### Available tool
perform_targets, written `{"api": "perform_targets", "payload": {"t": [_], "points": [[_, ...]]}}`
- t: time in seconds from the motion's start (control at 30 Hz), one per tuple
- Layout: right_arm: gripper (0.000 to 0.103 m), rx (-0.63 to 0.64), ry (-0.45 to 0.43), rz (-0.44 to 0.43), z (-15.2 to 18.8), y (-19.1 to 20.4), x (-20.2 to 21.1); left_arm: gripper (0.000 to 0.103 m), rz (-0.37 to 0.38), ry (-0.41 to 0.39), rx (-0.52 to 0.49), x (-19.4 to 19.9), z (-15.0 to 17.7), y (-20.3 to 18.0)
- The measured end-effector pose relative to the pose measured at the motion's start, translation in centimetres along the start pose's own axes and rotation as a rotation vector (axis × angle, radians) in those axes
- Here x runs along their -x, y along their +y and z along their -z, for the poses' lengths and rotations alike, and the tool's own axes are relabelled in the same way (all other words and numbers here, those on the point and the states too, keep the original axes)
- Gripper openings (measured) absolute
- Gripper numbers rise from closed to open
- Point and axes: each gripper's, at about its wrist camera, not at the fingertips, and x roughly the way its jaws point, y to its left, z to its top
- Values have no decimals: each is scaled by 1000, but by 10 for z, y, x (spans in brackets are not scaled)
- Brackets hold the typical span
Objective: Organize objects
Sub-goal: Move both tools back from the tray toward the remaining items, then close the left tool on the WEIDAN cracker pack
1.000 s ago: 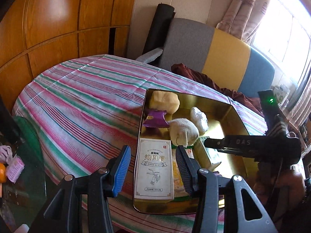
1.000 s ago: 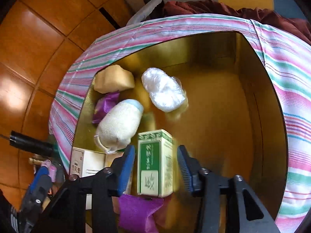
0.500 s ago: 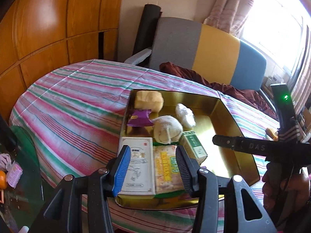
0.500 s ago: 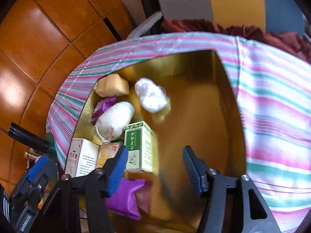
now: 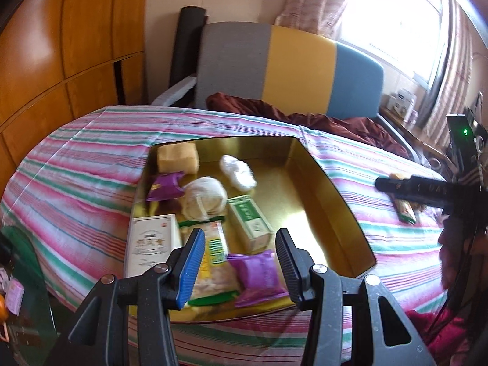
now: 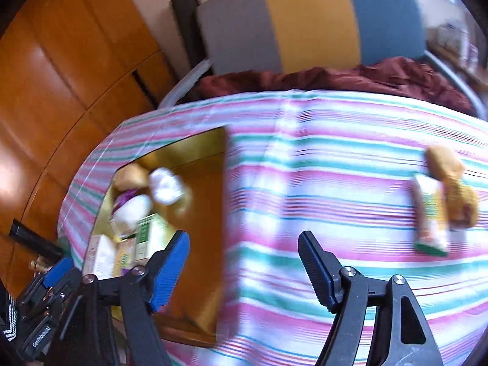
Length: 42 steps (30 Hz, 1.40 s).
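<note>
The left wrist view shows the gold tray (image 5: 332, 195) in full on the striped tablecloth (image 5: 76, 164). Inside it, along the left wall, lie a yellow sponge block (image 5: 177, 159), a purple packet (image 5: 166, 185), a cloth pouch (image 5: 206, 202) and a white box (image 5: 152, 245). A green box (image 5: 251, 221) sits mid-tray, and a second purple packet (image 5: 259, 274) lies by the near edge.

Only the right wrist view shows clearly what lies outside the tray: a green-ended snack packet (image 6: 430, 213) touching a brown bread-like item (image 6: 454, 192) near the cloth's right edge.

The left gripper (image 5: 241, 263) stands narrowly parted above the near edge, holding nothing. The right gripper (image 6: 244, 270) is opening, wide, with nothing between its jaws.
</note>
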Motion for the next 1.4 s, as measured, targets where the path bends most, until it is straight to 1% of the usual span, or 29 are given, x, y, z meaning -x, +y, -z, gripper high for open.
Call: {"api": "perform_targets", "payload": {"t": [0.17, 0.3, 0.37, 0.43, 0.5, 0.53, 0.57, 0.63, 0.7, 0.8, 1.0, 1.17, 1.27, 1.33, 1.4], "points": [[77, -83, -68, 138, -10, -72, 35, 48, 35, 7, -63, -3, -3, -27], [77, -188, -128, 242, -15, -135, 62, 48, 67, 18, -117, -8, -6, -50], [80, -242, -167, 306, -14, -166, 74, 48, 86, 26, -144, -11, -7, -64], [81, -323, -192, 353, -9, -195, 82, 48, 104, 35, -171, -14, -8, -77], [81, -440, -212, 371, 0, -223, 87, 48, 123, 47, -197, -19, -10, -93], [81, -504, -211, 368, 3, -234, 88, 48, 133, 53, -209, -21, -11, -100], [81, -553, -226, 347, 4, -242, 92, 48, 142, 59, -221, -24, -11, -108], [81, -598, -263, 323, 7, -250, 100, 48, 173, 74, -246, -30, -14, -125], [84, -622, -271, 313, 9, -254, 104, 48, 203, 96, -263, -38, -15, -141], [84, -665, -271, 267, 11, -260, 105, 48, 252, 140, -282, -53, -16, -168], [84, -690, -279, 247, 13, -262, 106, 48, 336, 230, -316, -89, -16, -227], [84, -700, -262, 219, 14, -264, 103, 48, 367, 278, -367, -121, -18, -279], [84, -707, -258, 203, 14, -266, 102, 48, 377, 294, -388, -138, -21, -302], [85, -716, -255, 194, 15, -267, 101, 48, 375, 300, -404, -148, -23, -317], [85, -724, -248, 180, 15, -269, 100, 50, 356, 305, -419, -159, -26, -329]]}}
